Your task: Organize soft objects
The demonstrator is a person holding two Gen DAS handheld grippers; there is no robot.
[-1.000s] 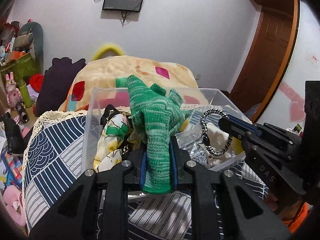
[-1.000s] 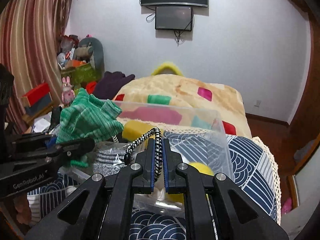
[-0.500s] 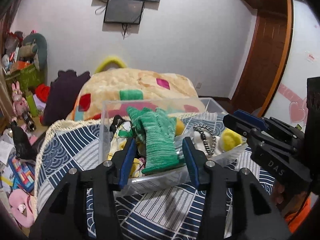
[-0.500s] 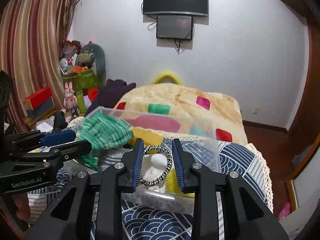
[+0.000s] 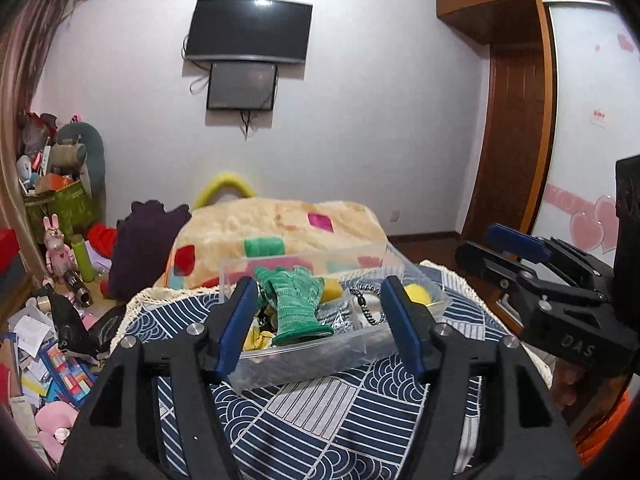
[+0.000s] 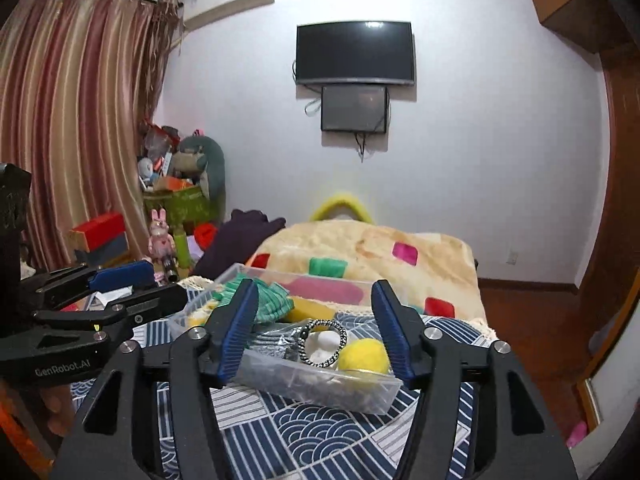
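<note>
Lying cuff-near, fingers away in the bin (image 5: 312,356), the green glove (image 5: 298,304); both tools (image 5: 320,320) (image 6: 314,322) gape wide, empty.

Knitted green glove (image 5: 298,302), clear glossy plastic bin (image 5: 320,354), printed cloth (image 5: 320,412)

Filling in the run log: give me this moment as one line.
left gripper: open | right gripper: open | green knitted glove: in clear plastic bin | black-and-white braided hair tie: in bin
</note>
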